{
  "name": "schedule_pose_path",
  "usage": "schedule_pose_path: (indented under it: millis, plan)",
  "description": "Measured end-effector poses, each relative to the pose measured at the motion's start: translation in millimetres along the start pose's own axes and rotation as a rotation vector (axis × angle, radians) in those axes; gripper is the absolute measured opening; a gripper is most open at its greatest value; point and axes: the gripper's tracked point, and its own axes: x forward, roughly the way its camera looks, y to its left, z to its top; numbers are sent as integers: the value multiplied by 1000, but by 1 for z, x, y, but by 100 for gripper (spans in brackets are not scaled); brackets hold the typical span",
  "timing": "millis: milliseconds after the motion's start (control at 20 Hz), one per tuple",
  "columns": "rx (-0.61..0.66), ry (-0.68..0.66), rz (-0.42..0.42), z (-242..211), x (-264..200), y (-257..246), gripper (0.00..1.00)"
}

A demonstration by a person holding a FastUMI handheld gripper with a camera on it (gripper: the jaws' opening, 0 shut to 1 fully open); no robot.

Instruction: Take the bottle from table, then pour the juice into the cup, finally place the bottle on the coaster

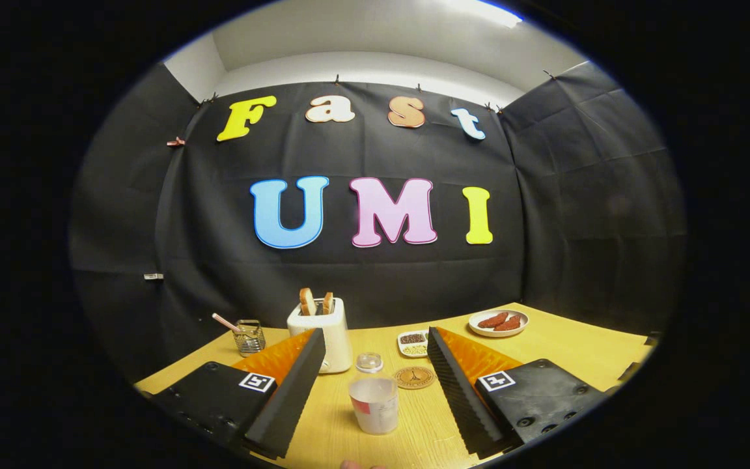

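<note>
The gripper (pixel 375 371) is held above the near part of a yellow wooden table (pixel 570 355), tilted slightly downward toward the tabletop. Its two fingers are spread wide apart and hold nothing; neither finger touches any item.

Between the fingers stands a paper cup (pixel 374 404), upright, light in colour with a small red patch on its side. It is apart from both fingers, roughly midway between them.

Just beyond the cup stands the bottle (pixel 369 362), of which the clear cap and upper part are visible above the cup's rim (the lower body is hidden behind the cup, so the juice level cannot be determined). The bottle is upright on the table and sits just beside the toaster.

The coaster (pixel 414 377), a round brown disc with a pattern on its face, lies flat on the table to the right of the bottle, close to the inner edge of the right finger. Nothing rests on it.

Further items on the table:
- A white toaster (pixel 329 332) with two slices of bread standing in its slots, partly behind the left finger.
- A glass (pixel 249 336) with a straw, beyond the left finger, near the far edge of the table.
- A small divided dish (pixel 413 343) holding dark and pale grains, beyond the coaster.
- A round plate (pixel 499 322) carrying two reddish sausages, well beyond the right finger, near the booth wall.
</note>
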Motion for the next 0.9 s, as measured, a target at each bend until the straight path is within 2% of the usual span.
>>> schedule_pose_path:
  millis: [250, 450, 850, 900]
  plan:
    - [10, 60, 39, -63, 15, 7, 99]
    - [-20, 98, 17, -103, 29, 5, 99]
    - [-57, 112, 9, -132, 54, 5, 99]
    - [-50, 120, 15, -132, 54, 7, 96]
